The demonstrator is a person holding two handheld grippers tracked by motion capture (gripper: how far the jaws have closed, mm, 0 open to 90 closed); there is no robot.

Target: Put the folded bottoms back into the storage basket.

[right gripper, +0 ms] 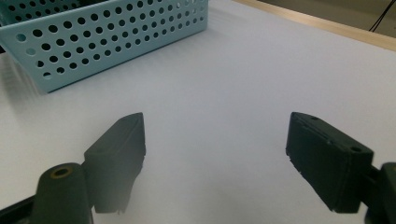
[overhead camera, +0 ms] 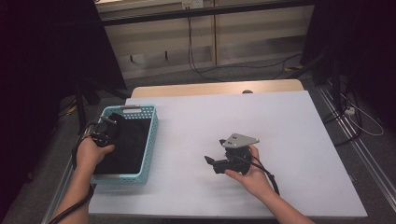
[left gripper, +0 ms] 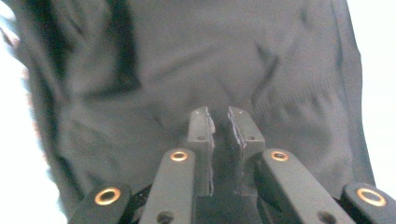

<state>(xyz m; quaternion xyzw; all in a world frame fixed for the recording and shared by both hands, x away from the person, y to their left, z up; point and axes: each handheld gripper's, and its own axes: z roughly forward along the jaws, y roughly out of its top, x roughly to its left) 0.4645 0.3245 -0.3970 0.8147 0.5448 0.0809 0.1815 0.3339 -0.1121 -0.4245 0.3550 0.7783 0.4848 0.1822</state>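
Dark garment (overhead camera: 128,140) lies in the light blue perforated basket (overhead camera: 150,122) at the left of the white surface (overhead camera: 280,130), bunched and rumpled, covering most of the basket floor.

Left gripper (overhead camera: 106,127) sits over the basket's left rim, tip down in the cloth. In the left gripper view its fingers (left gripper: 201,128) stand nearly together, a narrow slot between them; a ridge of fabric rises at their tips, but I cannot tell whether a pinch of it is truly caught.

Right gripper (overhead camera: 219,163) rests low on bare surface, right of the basket and well apart from it, fingers (right gripper: 119,149) spread wide, holding nothing.

Handling, as judged: knit-looking cloth (left gripper: 196,60), soft, light, limp; it will drape and stretch rather than lift as one piece. Not fragile, not slippery. Best hold is a raised fold or a hem near one edge, pinched deep so the layers don't slide out. The basket looks light and may drag along if the cloth snags.
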